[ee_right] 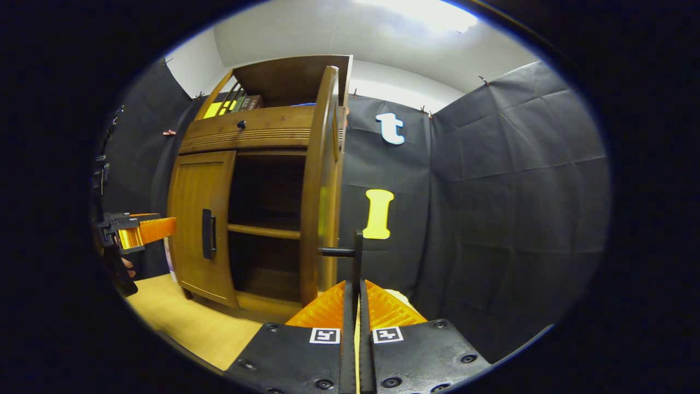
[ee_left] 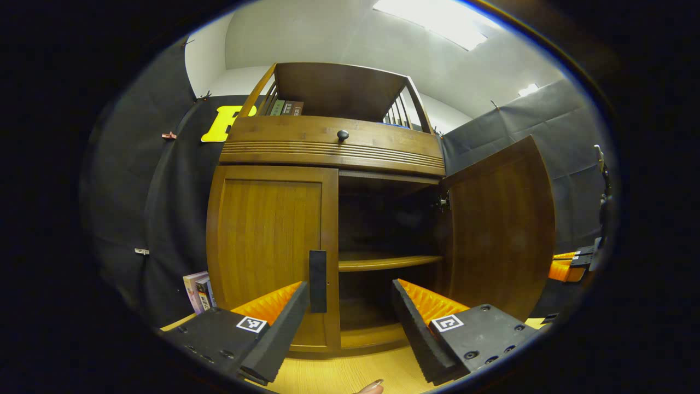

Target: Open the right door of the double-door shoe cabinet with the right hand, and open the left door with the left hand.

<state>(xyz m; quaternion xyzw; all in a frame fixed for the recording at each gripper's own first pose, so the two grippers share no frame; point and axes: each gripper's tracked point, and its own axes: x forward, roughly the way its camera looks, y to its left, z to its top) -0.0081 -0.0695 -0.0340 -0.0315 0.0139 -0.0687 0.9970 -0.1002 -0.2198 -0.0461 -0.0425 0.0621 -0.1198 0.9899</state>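
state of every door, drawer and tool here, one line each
right door: swung wide open
right door handle: clamped between the right tool's fingers
left door: closed
left door handle: free, between the left tool's spread fingers, not gripped
drawer: closed
left tool: open
right tool: shut on the right door handle

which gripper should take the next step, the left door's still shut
Left. The left gripper is open and faces the shut left door, its handle between the fingers. The right gripper is shut on the right door handle, with the right door swung open.
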